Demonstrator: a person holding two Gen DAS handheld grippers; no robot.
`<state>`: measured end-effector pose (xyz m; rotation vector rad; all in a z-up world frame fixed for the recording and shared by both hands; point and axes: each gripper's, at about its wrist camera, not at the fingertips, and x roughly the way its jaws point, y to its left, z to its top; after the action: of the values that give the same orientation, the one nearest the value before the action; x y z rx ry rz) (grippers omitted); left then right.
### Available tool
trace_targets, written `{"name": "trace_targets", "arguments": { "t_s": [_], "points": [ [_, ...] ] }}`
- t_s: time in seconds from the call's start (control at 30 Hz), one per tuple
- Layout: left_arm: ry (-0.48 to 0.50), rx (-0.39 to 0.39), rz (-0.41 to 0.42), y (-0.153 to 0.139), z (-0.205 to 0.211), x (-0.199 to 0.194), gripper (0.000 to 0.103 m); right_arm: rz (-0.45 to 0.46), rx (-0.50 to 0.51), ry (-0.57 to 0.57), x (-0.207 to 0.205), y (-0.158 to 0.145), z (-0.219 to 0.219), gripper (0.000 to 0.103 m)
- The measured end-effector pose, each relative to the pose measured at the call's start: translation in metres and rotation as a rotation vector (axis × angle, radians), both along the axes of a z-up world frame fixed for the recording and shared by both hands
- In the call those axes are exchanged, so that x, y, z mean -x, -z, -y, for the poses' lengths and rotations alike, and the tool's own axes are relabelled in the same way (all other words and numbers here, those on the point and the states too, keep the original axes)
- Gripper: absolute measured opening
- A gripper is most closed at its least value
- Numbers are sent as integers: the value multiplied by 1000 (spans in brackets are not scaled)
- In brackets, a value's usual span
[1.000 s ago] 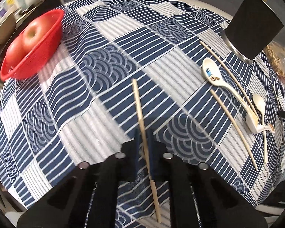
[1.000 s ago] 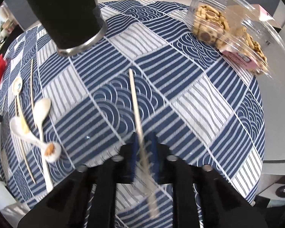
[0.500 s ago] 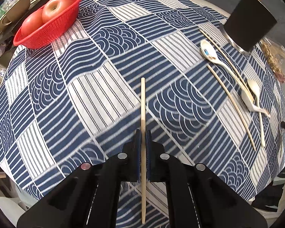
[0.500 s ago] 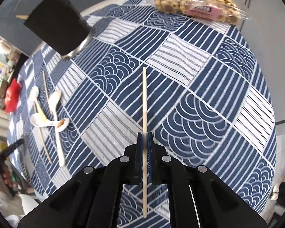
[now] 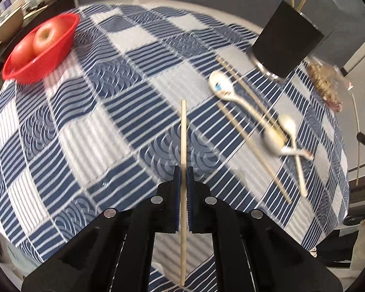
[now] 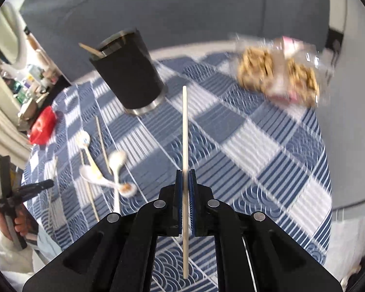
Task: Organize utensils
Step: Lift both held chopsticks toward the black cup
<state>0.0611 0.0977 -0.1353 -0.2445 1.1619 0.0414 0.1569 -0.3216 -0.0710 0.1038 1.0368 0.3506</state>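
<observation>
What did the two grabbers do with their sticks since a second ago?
Both chopsticks left the table. The left gripper and right gripper each pinched a chopstick off the cloth and lifted it, the right chopstick rising far more, towards the black holder. The left chopstick straightened between the pads. The spoons, spare chopsticks, red basket and snack box stayed put.

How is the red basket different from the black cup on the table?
The red basket is low and wide with open mesh sides, while the black cup is tall with solid sides. The red basket holds apples; the black cup holds thin wooden sticks poking out of its top. Both stand on the blue and white tablecloth.
</observation>
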Motion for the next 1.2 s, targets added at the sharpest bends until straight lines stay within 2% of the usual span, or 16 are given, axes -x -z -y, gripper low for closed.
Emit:
{"name": "trace_targets", "arguments": {
  "t_s": [0.07,0.2,0.27,0.33,0.4,0.5,0.7,0.8,0.87,1.2],
  "points": [
    [20,7,14,-10,6,-7,5,51,3,-15,-5,-16,-7,5],
    [76,-56,49,-37,21,-25,5,139,-51,-45,-15,-48,-14,5],
    [81,-39,78,-53,25,-36,5,170,-66,-55,-22,-60,-16,5],
    [82,-51,127,-74,30,-44,5,192,-73,-58,-27,-69,-18,5],
    [92,-14,189,-98,36,-47,5,207,-120,-65,-31,-77,-16,5],
    [144,-55,268,-138,56,-59,5,230,-182,-55,-37,-87,-11,5],
    [226,-71,383,-189,83,-82,5,275,-233,-62,-56,-103,-16,5],
    [267,-35,427,-206,93,-95,5,296,-244,-76,-67,-111,-23,5],
    [305,26,451,-215,97,-104,5,303,-248,-81,-74,-116,-27,5],
    [390,118,546,-243,120,-157,5,392,-258,-114,-104,-161,-51,5]
  ]
}}
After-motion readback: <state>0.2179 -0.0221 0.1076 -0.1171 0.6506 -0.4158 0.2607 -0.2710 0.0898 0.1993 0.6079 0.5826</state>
